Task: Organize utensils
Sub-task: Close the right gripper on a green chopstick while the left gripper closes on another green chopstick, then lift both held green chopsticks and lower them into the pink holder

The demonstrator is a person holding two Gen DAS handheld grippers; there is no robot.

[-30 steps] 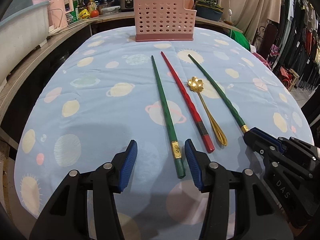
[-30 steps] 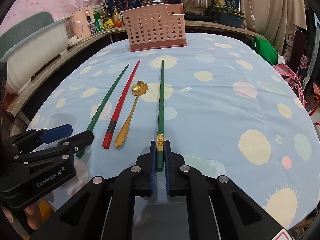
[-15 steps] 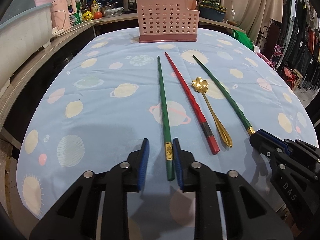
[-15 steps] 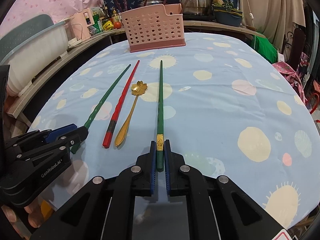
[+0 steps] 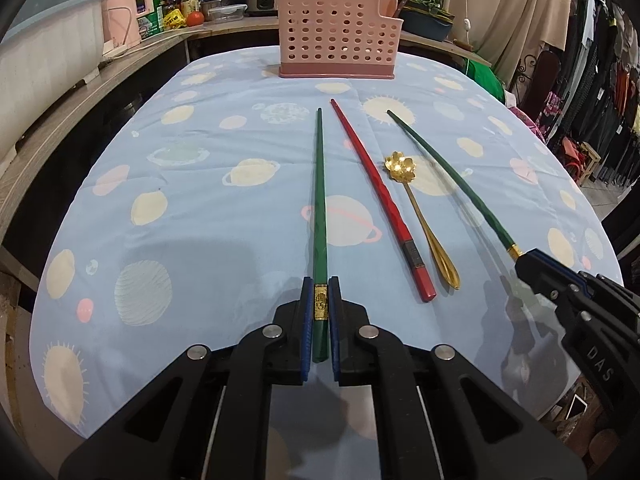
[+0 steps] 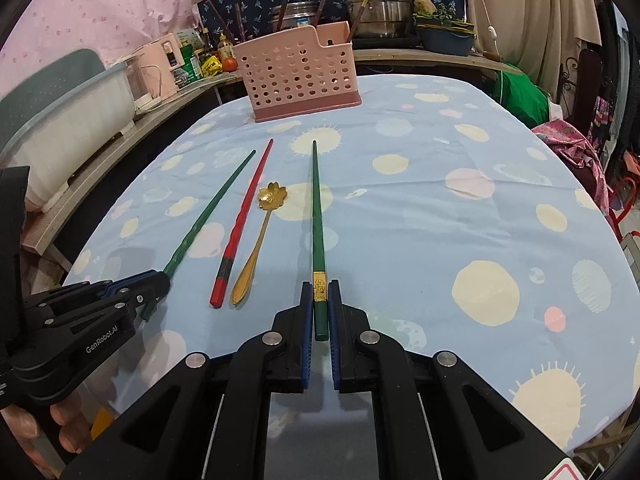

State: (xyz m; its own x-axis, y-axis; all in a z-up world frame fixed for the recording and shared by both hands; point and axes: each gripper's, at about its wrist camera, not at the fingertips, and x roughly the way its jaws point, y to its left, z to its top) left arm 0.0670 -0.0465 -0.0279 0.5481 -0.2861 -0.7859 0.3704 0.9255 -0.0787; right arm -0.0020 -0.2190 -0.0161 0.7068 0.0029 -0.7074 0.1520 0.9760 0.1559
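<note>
Two green chopsticks, a red chopstick [image 5: 384, 204] and a gold flower-bowled spoon [image 5: 416, 216] lie side by side on the planet-print tablecloth [image 5: 200, 208]. My left gripper [image 5: 320, 308] has its jaws closing tight on the gold-banded handle end of the left green chopstick [image 5: 320, 200], pads pressed on it. My right gripper [image 6: 320, 292] is shut on the handle end of the right green chopstick [image 6: 318, 216], which looks slightly raised there. Each gripper also shows in the other's view: the right gripper [image 5: 524, 264] and the left gripper [image 6: 160, 280]. A pink perforated utensil basket [image 5: 336, 36] stands at the table's far edge.
A wooden counter [image 5: 120, 64] with a white tub, bottles and pots runs along the left and back. Clothes racks [image 5: 600, 80] stand to the right. A person's fingers [image 6: 60, 420] hold the left gripper. The table edge [image 6: 600, 240] curves close on the right.
My left gripper shifted right over the left green chopstick's handle and its jaws came together on it. The right gripper has stayed shut on the other green chopstick.
</note>
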